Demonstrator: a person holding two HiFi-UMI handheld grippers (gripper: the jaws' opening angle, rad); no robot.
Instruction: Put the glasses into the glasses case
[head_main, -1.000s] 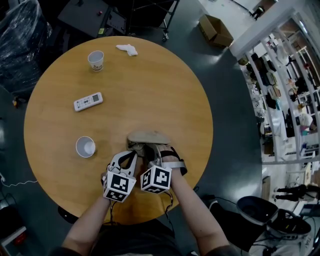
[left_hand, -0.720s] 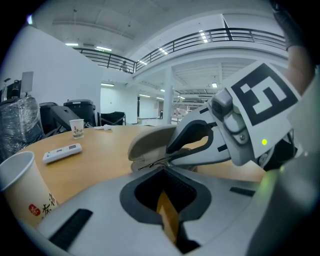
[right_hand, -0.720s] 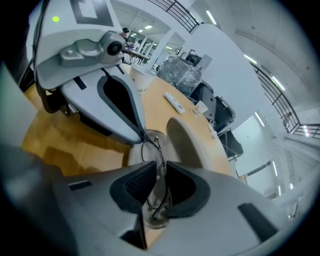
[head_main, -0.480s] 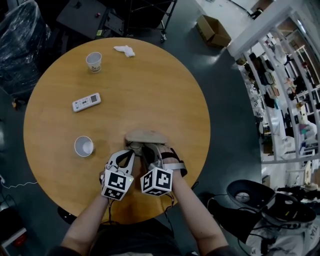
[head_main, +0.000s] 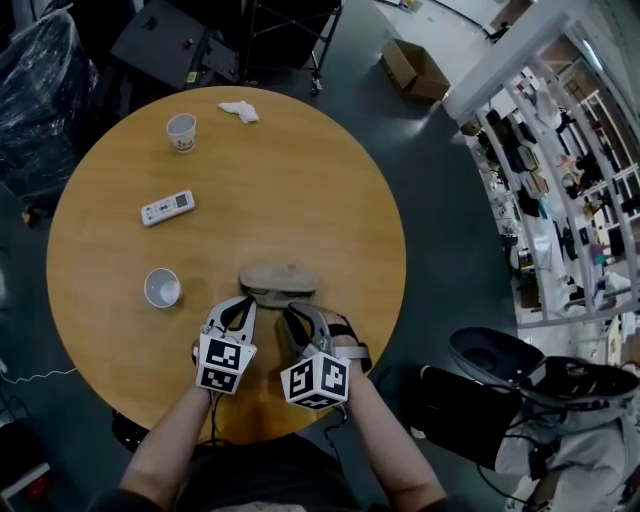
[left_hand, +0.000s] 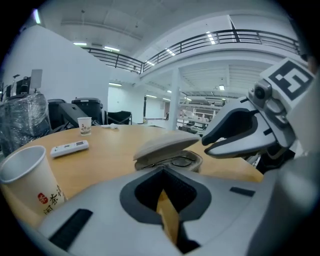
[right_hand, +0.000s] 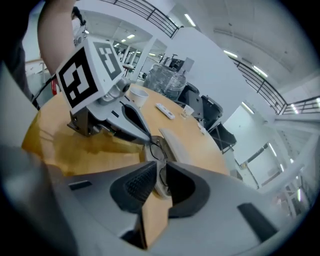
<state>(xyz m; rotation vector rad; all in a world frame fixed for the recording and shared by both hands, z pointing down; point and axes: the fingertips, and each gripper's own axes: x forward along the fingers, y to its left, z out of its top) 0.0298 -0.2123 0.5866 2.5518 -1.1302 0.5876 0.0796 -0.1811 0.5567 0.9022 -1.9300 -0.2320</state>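
Note:
The beige glasses case (head_main: 277, 282) lies on the round wooden table (head_main: 300, 180), near its front edge. Its lid (left_hand: 165, 145) stands partly raised, and the dark-framed glasses (left_hand: 181, 161) rest inside. My left gripper (head_main: 247, 302) is shut and empty, its tip at the case's front left rim. Just before the case's front right sits my right gripper (head_main: 290, 312), also shut with nothing held. In the right gripper view the glasses (right_hand: 159, 150) show beyond my right gripper (right_hand: 152, 192). In the left gripper view my left gripper (left_hand: 162, 192) points at the case.
A white paper cup (head_main: 161, 287) stands left of the case. A white remote (head_main: 167, 207) lies farther back, with a second cup (head_main: 181, 131) and a crumpled tissue (head_main: 238, 111) at the far edge. A chair (head_main: 500, 355) stands off the table, right.
Both grippers have drawn back a little from the case toward the person. The case has stayed where it was.

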